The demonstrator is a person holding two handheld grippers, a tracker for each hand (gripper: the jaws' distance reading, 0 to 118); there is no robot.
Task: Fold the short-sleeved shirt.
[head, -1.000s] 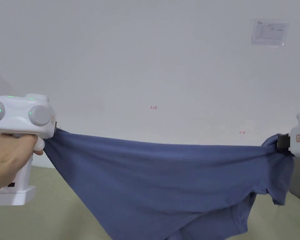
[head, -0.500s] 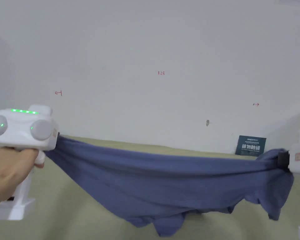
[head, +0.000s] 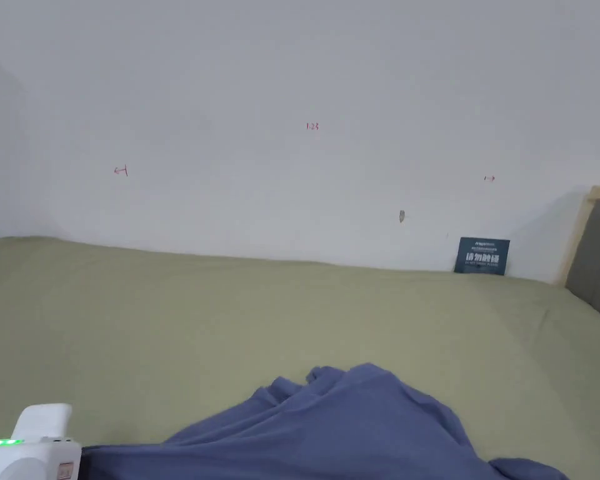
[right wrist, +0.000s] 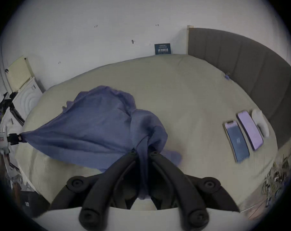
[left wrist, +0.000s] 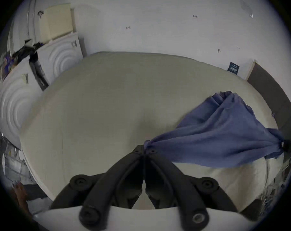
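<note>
both tongs clamped tight: left gripper (left wrist: 144, 149) and right gripper (right wrist: 143, 153) each pinching the blue shirt (right wrist: 98, 128), spread over the green bed (right wrist: 183, 93); two phones (right wrist: 243, 138) at three o'clock.

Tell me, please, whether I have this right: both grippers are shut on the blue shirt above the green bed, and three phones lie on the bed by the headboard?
Not quite: two phones lie there, as the right gripper view shows. Everything else stands.
</note>
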